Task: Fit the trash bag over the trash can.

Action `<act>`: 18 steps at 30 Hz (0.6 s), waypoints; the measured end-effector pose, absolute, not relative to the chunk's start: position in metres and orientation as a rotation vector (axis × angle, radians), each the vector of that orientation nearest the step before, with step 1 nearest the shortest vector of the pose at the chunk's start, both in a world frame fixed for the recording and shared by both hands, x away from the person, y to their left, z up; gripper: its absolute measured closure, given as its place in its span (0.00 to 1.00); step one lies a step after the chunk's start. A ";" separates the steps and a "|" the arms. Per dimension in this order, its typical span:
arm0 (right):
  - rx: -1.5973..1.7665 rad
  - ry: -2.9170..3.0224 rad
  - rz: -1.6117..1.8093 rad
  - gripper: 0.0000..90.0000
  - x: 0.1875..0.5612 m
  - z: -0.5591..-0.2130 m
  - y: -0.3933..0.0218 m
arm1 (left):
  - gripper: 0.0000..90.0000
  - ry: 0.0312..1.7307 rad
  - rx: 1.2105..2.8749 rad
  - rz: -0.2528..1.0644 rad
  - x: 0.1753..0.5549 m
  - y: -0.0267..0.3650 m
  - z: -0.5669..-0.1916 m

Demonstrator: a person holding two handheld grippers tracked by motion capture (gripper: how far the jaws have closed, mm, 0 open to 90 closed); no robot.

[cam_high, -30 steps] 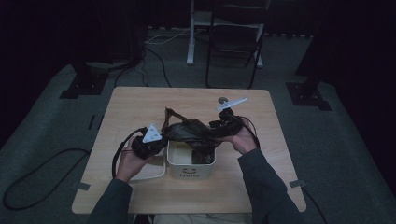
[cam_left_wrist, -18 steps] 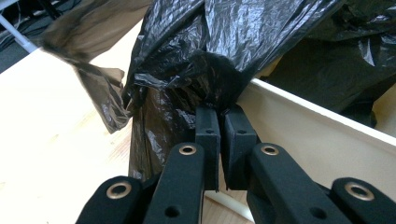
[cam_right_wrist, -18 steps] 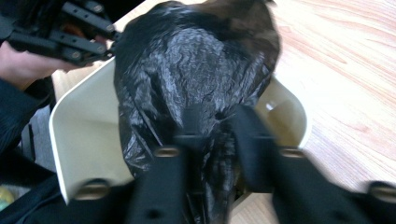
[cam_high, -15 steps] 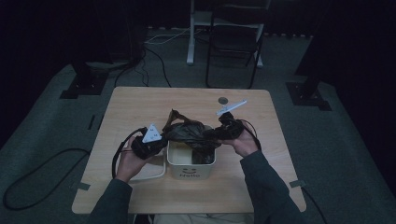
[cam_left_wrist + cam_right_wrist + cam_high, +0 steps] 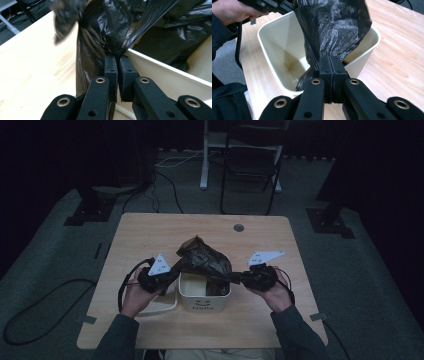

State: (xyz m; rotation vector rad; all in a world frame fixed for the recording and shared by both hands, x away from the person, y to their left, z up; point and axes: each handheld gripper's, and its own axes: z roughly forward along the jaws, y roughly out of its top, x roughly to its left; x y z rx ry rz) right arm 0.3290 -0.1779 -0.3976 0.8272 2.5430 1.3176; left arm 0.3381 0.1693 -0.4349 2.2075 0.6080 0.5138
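Over white bin (image 5: 204,296): black bag (image 5: 204,260), partly inside, claw-pinched both sides.

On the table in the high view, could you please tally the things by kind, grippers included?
Black plastic bag: 1
White bin: 1
White lid lying beside the bin: 1
Hand-held grippers: 2, the left gripper and the right gripper, each shut on the bag
Total: 5

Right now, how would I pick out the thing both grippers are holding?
On the wooden table stands a cream bin with lettering on its front. Above it hangs the black plastic bag, pinched between the left gripper and right gripper: crinkled, glossy, the table's one soft thing.
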 end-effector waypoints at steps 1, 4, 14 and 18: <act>0.835 2.541 1.326 0.99 0.326 -0.401 -0.179 | 0.96 0.601 2.213 0.517 0.336 0.169 -0.434; 0.858 2.532 1.355 0.99 0.318 -0.411 -0.182 | 0.96 0.584 2.223 0.514 0.330 0.169 -0.433; 0.882 2.553 1.386 0.99 0.304 -0.423 -0.192 | 0.94 0.555 2.253 0.472 0.312 0.173 -0.439; 0.879 2.569 1.378 0.99 0.300 -0.426 -0.194 | 0.94 0.545 2.257 0.453 0.306 0.173 -0.441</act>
